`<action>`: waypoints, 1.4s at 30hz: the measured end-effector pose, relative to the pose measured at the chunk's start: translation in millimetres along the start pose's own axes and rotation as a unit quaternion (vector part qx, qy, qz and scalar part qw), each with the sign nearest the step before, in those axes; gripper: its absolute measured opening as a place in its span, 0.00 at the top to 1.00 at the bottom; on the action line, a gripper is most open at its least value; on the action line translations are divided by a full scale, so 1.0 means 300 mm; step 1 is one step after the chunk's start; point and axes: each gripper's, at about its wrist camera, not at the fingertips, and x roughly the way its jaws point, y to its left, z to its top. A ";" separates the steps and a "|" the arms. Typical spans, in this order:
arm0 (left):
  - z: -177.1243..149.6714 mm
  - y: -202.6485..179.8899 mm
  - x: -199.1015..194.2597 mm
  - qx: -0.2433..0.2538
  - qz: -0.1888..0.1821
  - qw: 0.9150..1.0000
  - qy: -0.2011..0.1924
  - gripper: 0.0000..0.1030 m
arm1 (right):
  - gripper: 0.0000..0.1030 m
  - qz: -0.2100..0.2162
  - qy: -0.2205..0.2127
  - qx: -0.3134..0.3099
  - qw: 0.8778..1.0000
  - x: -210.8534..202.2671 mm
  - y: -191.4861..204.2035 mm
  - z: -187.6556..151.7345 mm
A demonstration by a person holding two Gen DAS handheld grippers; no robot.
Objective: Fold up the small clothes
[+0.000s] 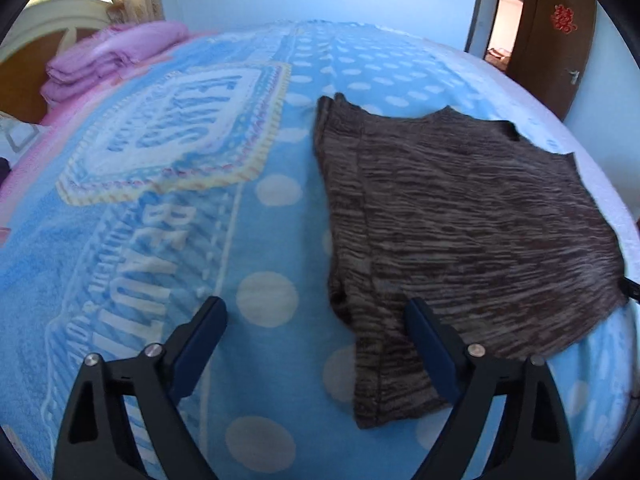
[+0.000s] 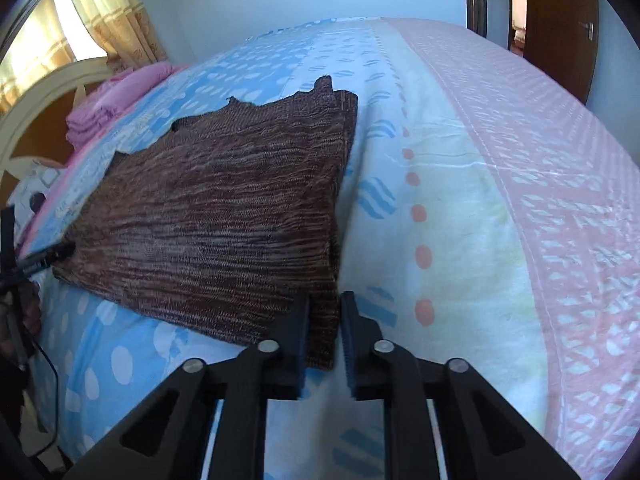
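Two grippers: we work both over one brown knit garment spread flat on the bed.
Garment place: it lies on the blue dotted blanket, hem toward us, near the bed's side edge.
Right gripper: nearly closed, jaws pinching the garment's near corner, with cloth between the pads.
Left gripper: wide open, holding nothing; its right finger lies over the garment's near corner, the other over bare blanket.
Step in hand: we judge this as taking both hem corners before folding.
Doing it well: we should bring the left jaws down around the corner edge, catch all layers, then lift both corners evenly.
Pose: both grippers tilt steeply downward toward the bed.
Beyond: folded pink bedding sits by the headboard.
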 end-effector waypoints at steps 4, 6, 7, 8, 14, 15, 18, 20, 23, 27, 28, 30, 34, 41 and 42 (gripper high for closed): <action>-0.015 -0.016 -0.004 0.015 0.025 1.000 -0.004 0.04 | 0.90 -0.038 0.009 -0.037 0.999 -0.019 0.040 -0.024; -0.023 -0.019 -0.016 0.019 0.025 0.999 -0.007 0.04 | 0.84 -0.076 -0.014 -0.052 0.996 -0.050 0.064 -0.010; -0.025 -0.019 -0.016 0.023 0.030 0.999 -0.008 0.03 | 0.83 -0.077 -0.029 -0.054 0.995 -0.067 0.073 0.005; -0.027 -0.018 -0.013 0.024 0.034 0.999 -0.006 0.02 | 0.80 -0.071 -0.049 -0.056 0.995 -0.088 0.090 0.027; -0.037 -0.007 0.002 0.007 0.040 0.999 -0.003 0.00 | 0.62 -0.005 -0.073 -0.078 0.994 -0.013 0.188 0.159; -0.042 -0.010 -0.001 0.012 0.044 0.999 -0.003 0.00 | 0.62 -0.016 -0.063 -0.076 0.995 0.033 0.182 0.170; -0.065 -0.012 -0.008 0.026 0.049 0.998 -0.006 0.00 | 0.62 -0.039 -0.014 -0.056 0.998 0.152 0.129 0.145; -0.079 -0.001 -0.013 0.024 0.043 0.999 -0.006 0.00 | 0.62 -0.047 -0.025 -0.075 0.996 0.130 0.137 0.113; -0.085 0.004 -0.018 0.022 0.040 0.999 -0.009 0.00 | 0.62 -0.084 -0.016 -0.095 0.992 0.104 0.177 0.099; -0.079 0.015 -0.020 0.009 0.032 0.999 -0.009 0.00 | 0.59 -0.073 -0.050 -0.116 0.989 0.053 0.264 0.107; -0.080 0.026 -0.027 0.003 0.028 1.000 -0.011 0.00 | 0.58 -0.078 -0.056 -0.123 0.988 0.054 0.281 0.109; -0.087 0.052 -0.035 -0.010 0.025 1.000 -0.010 0.00 | 0.58 -0.081 -0.040 -0.123 0.988 0.083 0.274 0.105; -0.113 0.078 -0.058 -0.008 0.020 1.000 -0.011 0.00 | 0.51 -0.054 -0.016 -0.084 0.995 0.111 0.177 0.060; -0.119 0.066 -0.124 0.012 0.035 0.998 -0.046 0.00 | 0.51 -0.080 -0.001 -0.096 0.992 0.089 0.207 0.051; -0.110 0.074 -0.129 0.004 0.032 0.998 -0.050 0.00 | 0.51 -0.087 0.002 -0.101 0.991 0.095 0.216 0.044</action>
